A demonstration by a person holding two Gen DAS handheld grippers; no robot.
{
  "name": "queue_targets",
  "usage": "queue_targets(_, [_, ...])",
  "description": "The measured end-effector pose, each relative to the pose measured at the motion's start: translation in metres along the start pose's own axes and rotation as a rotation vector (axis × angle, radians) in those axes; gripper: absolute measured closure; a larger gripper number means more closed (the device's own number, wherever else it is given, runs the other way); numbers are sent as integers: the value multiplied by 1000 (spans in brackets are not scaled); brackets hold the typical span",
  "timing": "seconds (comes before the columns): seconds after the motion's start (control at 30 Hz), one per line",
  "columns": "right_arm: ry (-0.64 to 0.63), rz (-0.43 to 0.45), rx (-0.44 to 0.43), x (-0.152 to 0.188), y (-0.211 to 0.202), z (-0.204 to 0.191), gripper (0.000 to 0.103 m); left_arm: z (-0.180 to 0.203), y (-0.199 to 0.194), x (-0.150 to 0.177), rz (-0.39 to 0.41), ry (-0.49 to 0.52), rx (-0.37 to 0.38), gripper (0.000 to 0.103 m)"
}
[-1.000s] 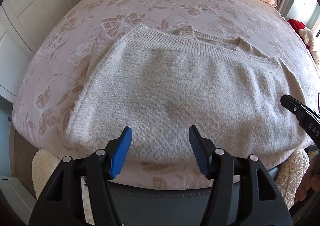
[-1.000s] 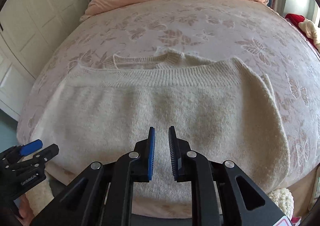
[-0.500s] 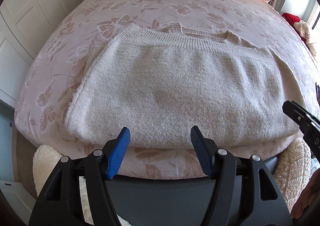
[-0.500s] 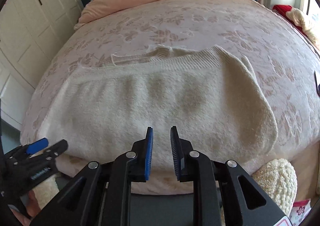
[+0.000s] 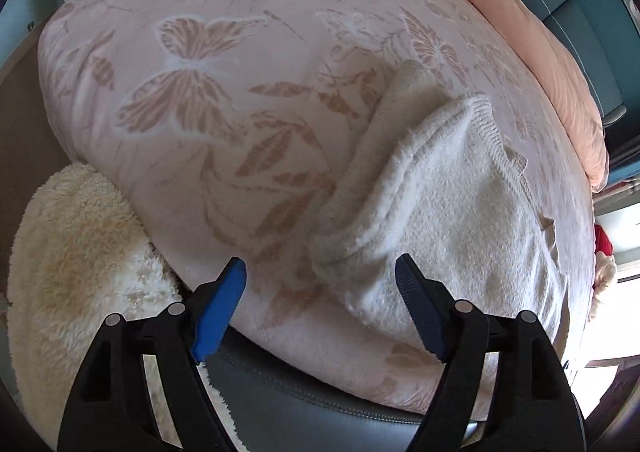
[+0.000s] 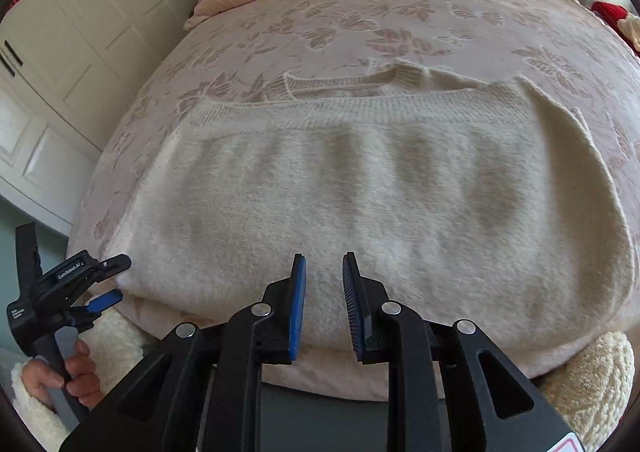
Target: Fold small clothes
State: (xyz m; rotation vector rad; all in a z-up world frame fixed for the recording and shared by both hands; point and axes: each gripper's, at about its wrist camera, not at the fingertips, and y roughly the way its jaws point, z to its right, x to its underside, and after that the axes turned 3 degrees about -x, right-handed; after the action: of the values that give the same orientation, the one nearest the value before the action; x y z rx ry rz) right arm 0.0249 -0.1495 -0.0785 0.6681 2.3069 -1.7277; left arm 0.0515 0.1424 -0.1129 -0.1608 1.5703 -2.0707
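Garment: I am looking at the cream, fuzzy knitted sweater [image 6: 360, 196], lying folded once on the pale pink bedspread with the butterfly and leaf pattern [image 6: 400, 20]; its ribbed hem is sitting across the far side from my right-hand gripper, with the ribbed neckline peeking out just beyond it.

Left-hand gripper [image 5: 320, 308]: I am holding it with its blue-padded fingers spread wide and nothing between them; it is pointing at the sweater's near left corner [image 5: 340, 252], which is lying just ahead of the tips, layers bunched into a soft roll.

Right-hand gripper [image 6: 324, 304]: I am holding it over the near folded edge, roughly at the middle; its fingers are standing close together with a narrow gap, and no cloth is showing in that gap. I cannot tell whether the tips are touching the knit.

Step in hand: I am judging this as the approach for a second fold, the left side being lined up for a pick at that corner.

Next move calls for: I am expecting to slide the left fingers around both layers at the corner and close firmly, since the thick knit is likely to slip or separate.

Right side: I am expecting to need a wider spread before it can take the edge.

Surroundings: a cream fleece cushion [image 5: 72, 252] is sitting below and left of the left-hand gripper, beside the bed's edge.
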Motion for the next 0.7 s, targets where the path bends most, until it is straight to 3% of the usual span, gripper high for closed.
queue_targets(0.17, [-31, -51, 39, -6, 34, -12, 82, 7, 15, -1, -67, -14, 100, 62])
queue_targets(0.3, [-61, -54, 55, -3, 41, -11, 82, 14, 12, -3, -82, 22, 126, 83])
queue_targets(0.53, [-59, -34, 51, -15, 27, -20, 80, 13, 8, -4, -87, 18, 152, 88])
queue_targets(0.7, [-101, -78, 84, -11, 54, -17, 78, 25, -12, -5, -41, 58, 177, 92])
